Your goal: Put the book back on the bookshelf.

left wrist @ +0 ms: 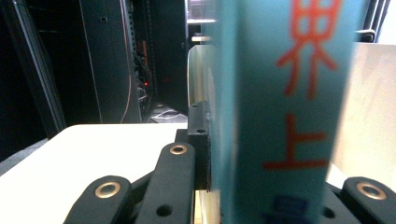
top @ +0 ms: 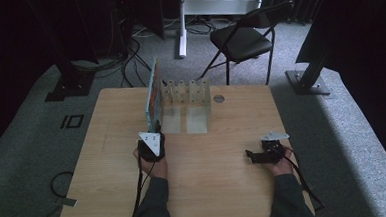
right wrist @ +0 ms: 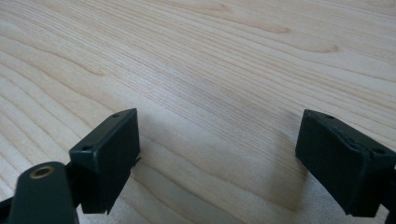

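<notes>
The left tongs (top: 154,132) clench the upright teal book (top: 151,93), its long axis running toward the rack (top: 186,93) at the surface's far edge; right tongs (right wrist: 219,154) gape, idle.

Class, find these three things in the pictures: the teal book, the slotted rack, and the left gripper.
teal book (top: 152,96), high view, on its upright cover.
slotted rack (top: 186,93), high view, on its row of dividers.
left gripper (top: 154,129), high view, at its jaws where they clamp the book's near edge.
</notes>
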Demonstrator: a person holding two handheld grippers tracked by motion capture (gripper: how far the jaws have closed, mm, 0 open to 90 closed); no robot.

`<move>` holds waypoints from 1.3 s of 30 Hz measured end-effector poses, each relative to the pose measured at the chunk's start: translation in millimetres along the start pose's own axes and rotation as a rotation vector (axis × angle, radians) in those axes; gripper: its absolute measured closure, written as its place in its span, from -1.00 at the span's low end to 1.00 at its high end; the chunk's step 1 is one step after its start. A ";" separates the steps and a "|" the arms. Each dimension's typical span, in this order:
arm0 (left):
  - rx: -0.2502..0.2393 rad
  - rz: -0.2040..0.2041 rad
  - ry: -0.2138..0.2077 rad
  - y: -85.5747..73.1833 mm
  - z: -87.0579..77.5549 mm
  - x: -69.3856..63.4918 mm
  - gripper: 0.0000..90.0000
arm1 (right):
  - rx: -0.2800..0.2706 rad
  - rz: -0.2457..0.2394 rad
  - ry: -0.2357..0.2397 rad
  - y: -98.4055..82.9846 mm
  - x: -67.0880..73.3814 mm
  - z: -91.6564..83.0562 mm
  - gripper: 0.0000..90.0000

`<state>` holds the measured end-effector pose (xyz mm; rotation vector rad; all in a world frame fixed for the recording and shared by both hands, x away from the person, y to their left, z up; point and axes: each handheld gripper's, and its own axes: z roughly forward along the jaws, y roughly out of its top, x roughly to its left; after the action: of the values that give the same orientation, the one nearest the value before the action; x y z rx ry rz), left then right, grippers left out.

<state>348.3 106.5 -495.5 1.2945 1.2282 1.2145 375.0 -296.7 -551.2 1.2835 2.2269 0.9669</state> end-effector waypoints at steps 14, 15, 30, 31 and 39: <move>0.001 0.009 0.007 -2.2 2.6 -2.7 0.80 | 0.000 0.000 0.000 0.0 0.0 0.0 -0.70; 0.003 0.015 0.009 -2.4 2.5 -3.0 0.80 | 0.000 0.000 0.000 0.0 0.0 0.0 -0.70; 0.014 0.024 0.002 -5.0 3.8 -2.4 0.80 | 0.000 0.000 0.001 0.0 0.1 0.0 -0.70; 0.014 0.026 0.000 -4.9 3.8 -2.2 0.80 | 0.001 0.000 0.001 0.0 0.1 -0.1 -0.70; 0.020 0.031 -0.017 -5.1 2.6 -0.8 0.79 | 0.000 -0.001 0.000 0.0 0.1 0.0 -0.70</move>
<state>350.6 105.9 -500.8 1.3403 1.2156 1.2133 375.0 -296.6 -551.2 1.2825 2.2275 0.9660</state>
